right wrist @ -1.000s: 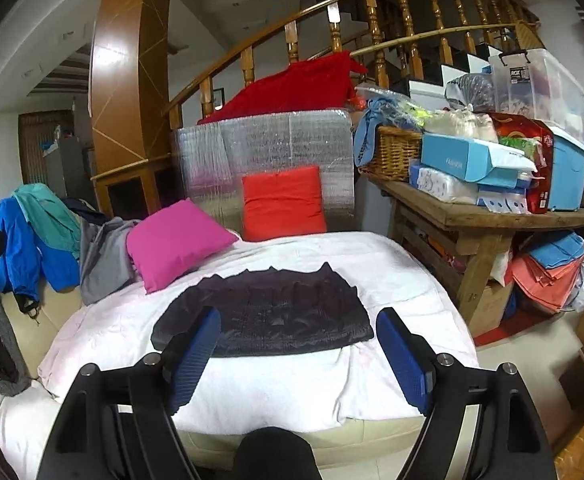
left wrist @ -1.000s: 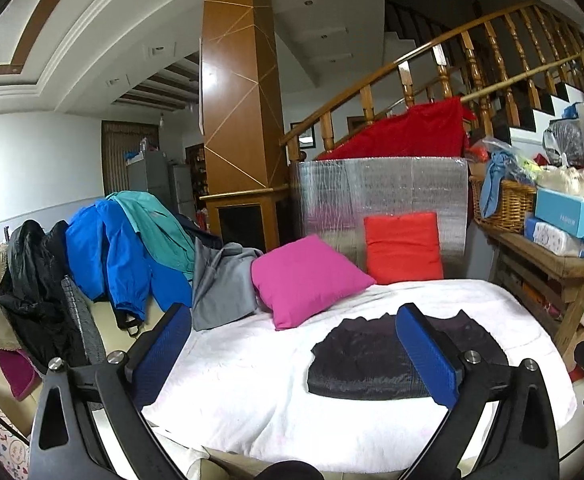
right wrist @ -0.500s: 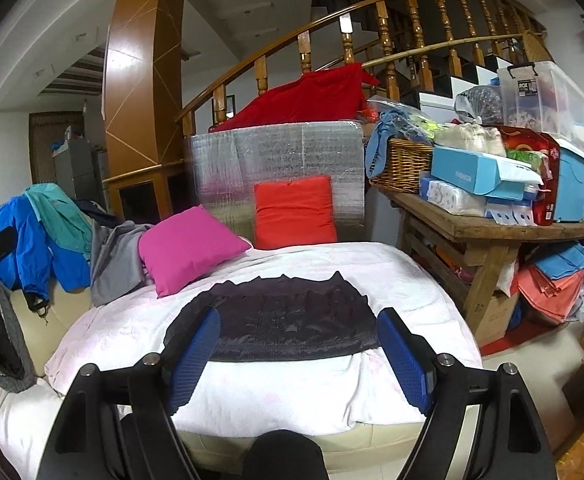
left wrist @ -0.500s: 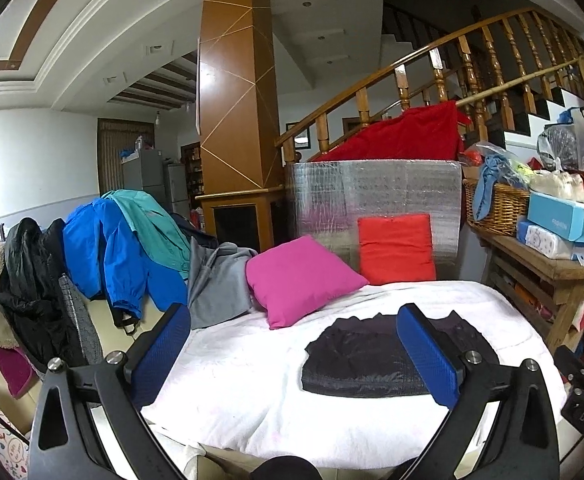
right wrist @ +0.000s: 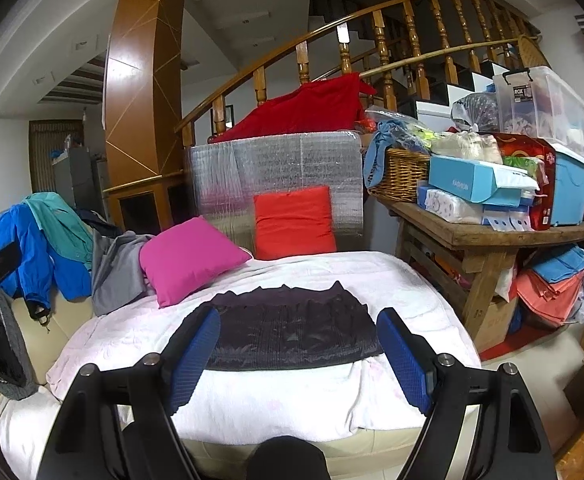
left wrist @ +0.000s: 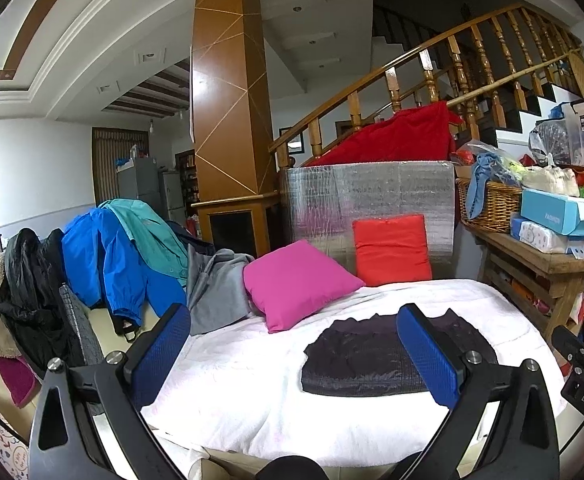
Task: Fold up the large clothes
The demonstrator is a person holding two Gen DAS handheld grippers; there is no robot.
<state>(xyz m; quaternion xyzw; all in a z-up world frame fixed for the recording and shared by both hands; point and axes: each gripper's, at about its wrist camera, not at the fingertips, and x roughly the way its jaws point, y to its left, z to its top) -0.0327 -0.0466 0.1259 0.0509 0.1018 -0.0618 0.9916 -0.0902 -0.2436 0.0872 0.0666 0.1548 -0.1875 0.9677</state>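
Two grippers, left gripper and right gripper, have their blue fingers wide apart, holding nothing. One dark folded garment lies flat on the white bed, near the pink pillow.

Bed: wide mattress under a white, faintly patterned cotton cover, cream base visible along the near edge.
On it: one dark purple-black quilted garment, folded into a flat rectangle, lying centrally, closer to the near edge; one magenta square cushion, tilted, at the far left corner; one red-orange square cushion, propped upright at the far edge against a silver foil-wrapped board; one grey fabric garment, crumpled, draped over the far left edge, touching the magenta cushion.
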